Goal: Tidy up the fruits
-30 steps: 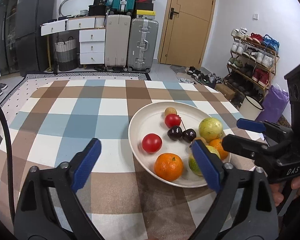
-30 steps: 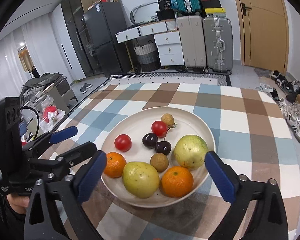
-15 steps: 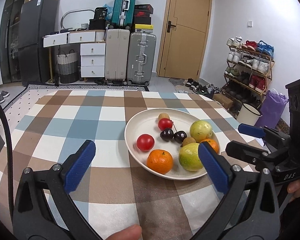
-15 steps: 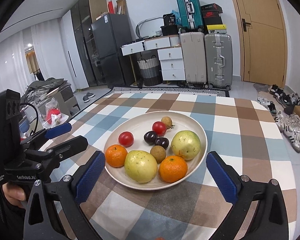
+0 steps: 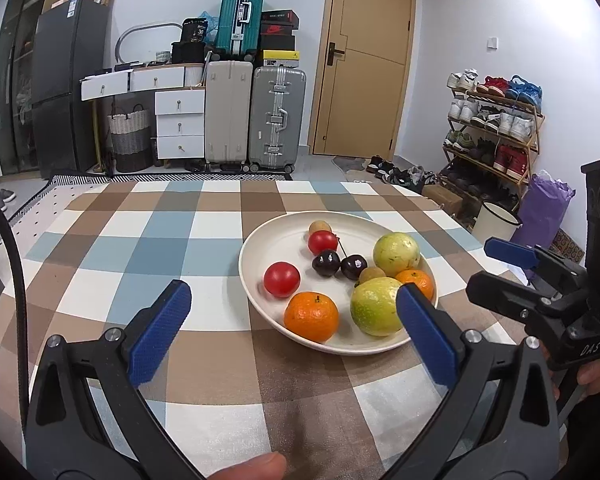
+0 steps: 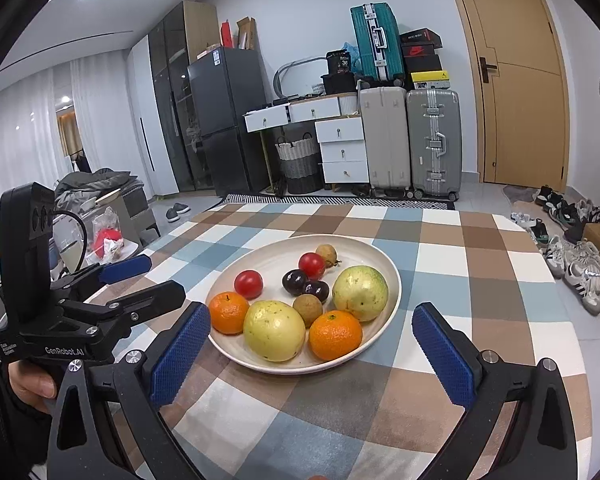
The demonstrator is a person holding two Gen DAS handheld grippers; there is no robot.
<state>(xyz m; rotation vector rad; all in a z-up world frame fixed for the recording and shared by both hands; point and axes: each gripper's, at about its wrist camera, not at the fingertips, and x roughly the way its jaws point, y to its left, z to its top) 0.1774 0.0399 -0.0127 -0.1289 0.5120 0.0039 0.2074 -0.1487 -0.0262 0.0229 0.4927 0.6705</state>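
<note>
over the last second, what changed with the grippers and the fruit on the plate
Both grippers pulled back from the round white plate: left gripper, right gripper. Both stay open and empty. The nine fruits, including the near orange tangerine and yellow-green guava, kept their places.

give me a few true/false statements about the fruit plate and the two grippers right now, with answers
1. All the fruit lies on the white plate. True.
2. The left gripper is shut on an orange. False: it is open and holds nothing.
3. Two oranges are on the plate. True, the second lies at the near rim.
4. The right gripper is open and empty. True.
5. The plate holds one red tomato only. False: there are two, one beside the first orange and one farther back.
6. The dark cherries lie on the tablecloth. False: they are on the plate.
</note>
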